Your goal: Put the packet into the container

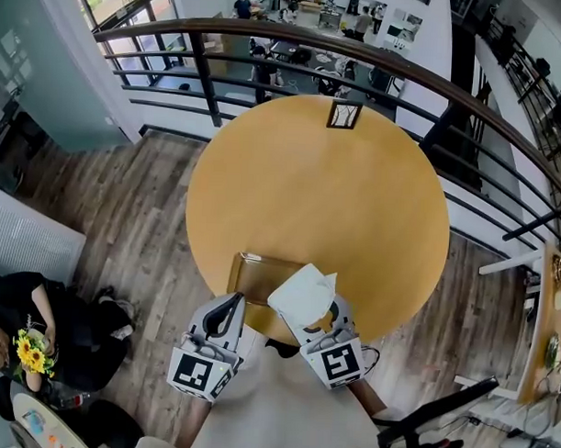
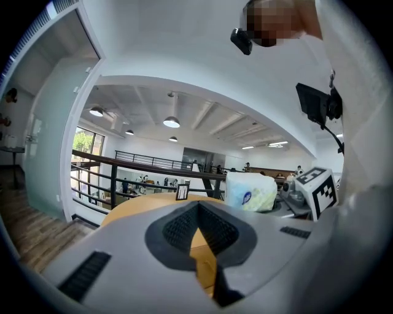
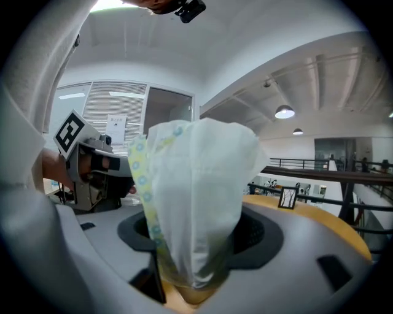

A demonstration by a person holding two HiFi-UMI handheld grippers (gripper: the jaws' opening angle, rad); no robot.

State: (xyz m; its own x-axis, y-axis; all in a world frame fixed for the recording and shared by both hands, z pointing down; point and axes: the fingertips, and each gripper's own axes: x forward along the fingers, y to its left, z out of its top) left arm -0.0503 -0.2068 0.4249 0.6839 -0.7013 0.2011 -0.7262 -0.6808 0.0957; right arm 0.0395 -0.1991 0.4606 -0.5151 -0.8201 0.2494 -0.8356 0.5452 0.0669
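While upright, packet (image 3: 196,184) in hand-held gripper (image 3: 193,270)

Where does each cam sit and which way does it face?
Head view: on the person's head, looking steeply down at the round table, container, white shirt, empty left tongs and right tongs holding the packet.
Left gripper view: on the left tongs, facing across the table to the railing; own shut jaws show.
Right gripper view: on the right tongs, facing along jaws clamped on the packet; left tongs at left.
Shared: all three see the table's framed sign.
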